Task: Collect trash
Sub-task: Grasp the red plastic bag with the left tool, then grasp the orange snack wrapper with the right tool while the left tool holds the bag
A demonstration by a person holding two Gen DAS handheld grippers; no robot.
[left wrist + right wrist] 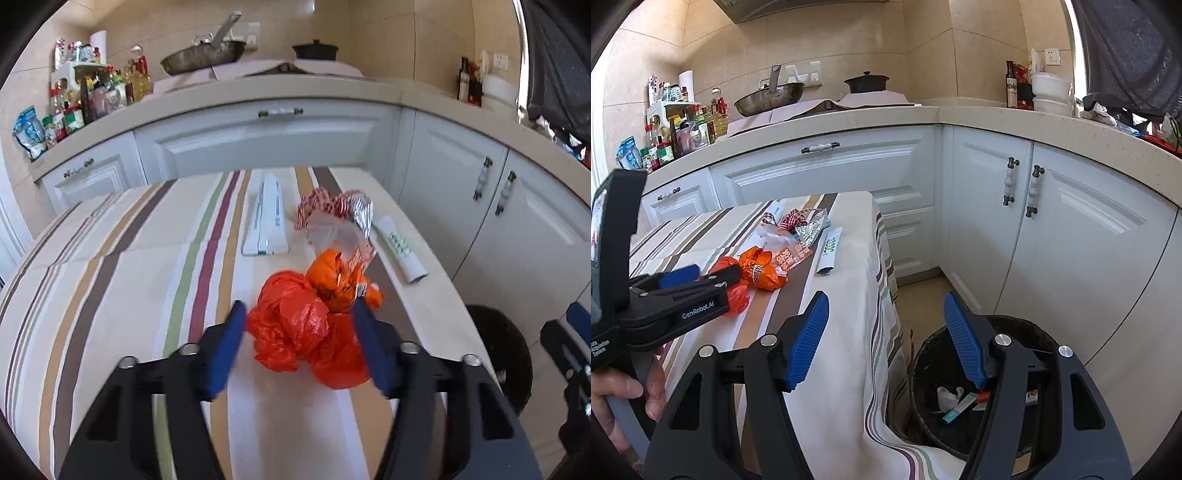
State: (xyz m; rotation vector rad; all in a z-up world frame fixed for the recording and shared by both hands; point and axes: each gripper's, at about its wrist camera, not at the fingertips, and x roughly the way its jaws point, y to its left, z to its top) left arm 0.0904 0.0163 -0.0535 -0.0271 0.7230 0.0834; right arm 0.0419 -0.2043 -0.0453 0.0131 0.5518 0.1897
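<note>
A crumpled red plastic bag (pixel 295 332) lies on the striped tablecloth (pixel 129 258), pressed against an orange snack wrapper (pixel 332 280). My left gripper (pixel 300 325) straddles the bag: the right pad lies against it, the left pad's tip sits at its edge, and the bag rests on the cloth. From the right wrist view the left gripper (pixel 713 277) shows side-on with the red bag (pixel 737 295) between its fingers. My right gripper (pixel 886 332) stands open and empty past the table's edge, above a black bin (pixel 1019 328) holding a few scraps.
Further back on the table lie a red-checked wrapper (pixel 321 203), silver foil (pixel 364 210), clear plastic (pixel 332 230), a white sachet with green print (pixel 400 247) and flat white packets (pixel 266 218). White cabinets (pixel 1071 240) and a cluttered counter stand behind. A hand (pixel 620 391) holds the left gripper's handle.
</note>
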